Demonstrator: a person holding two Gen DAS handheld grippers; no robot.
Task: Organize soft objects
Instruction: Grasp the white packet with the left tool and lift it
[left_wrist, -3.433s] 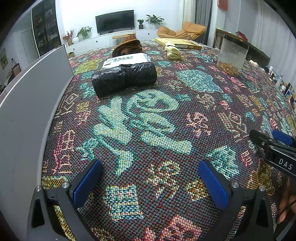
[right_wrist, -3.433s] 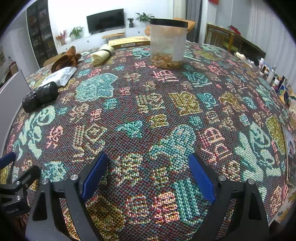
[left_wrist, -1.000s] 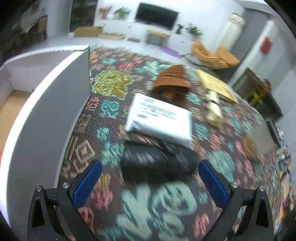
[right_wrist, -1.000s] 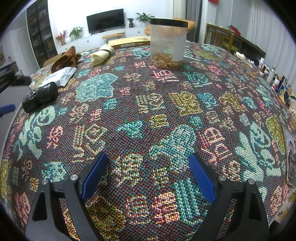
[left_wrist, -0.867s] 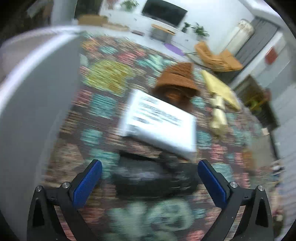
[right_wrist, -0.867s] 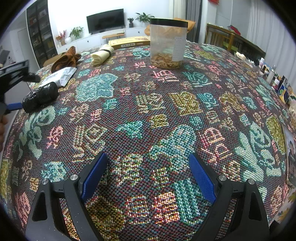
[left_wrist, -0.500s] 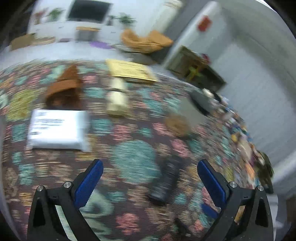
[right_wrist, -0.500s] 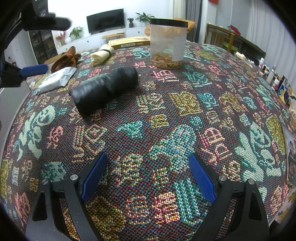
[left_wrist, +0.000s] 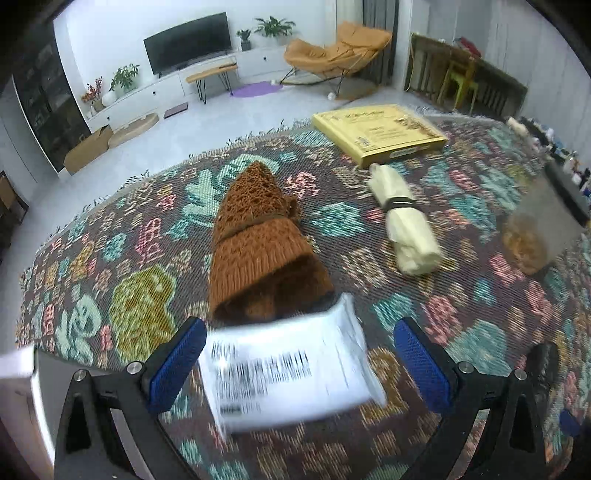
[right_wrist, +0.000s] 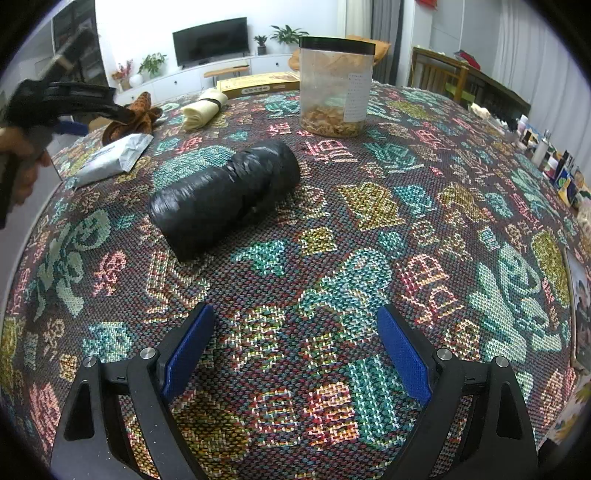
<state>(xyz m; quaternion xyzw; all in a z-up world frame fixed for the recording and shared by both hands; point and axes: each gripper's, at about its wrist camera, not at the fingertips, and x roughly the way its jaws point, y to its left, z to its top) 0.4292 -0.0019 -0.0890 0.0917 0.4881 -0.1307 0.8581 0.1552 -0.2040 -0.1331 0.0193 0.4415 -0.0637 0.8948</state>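
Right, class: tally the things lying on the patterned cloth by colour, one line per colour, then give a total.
Black: 1, roll of bags
White: 1, mailer pouch
Brown: 1, knitted piece
Cream: 1, cloth roll
Yellow: 1, flat box
Clear: 1, lidded jar
Total: 6

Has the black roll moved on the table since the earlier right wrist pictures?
Yes. The black roll went from the far left edge toward the middle, now lying nearer the clear jar.
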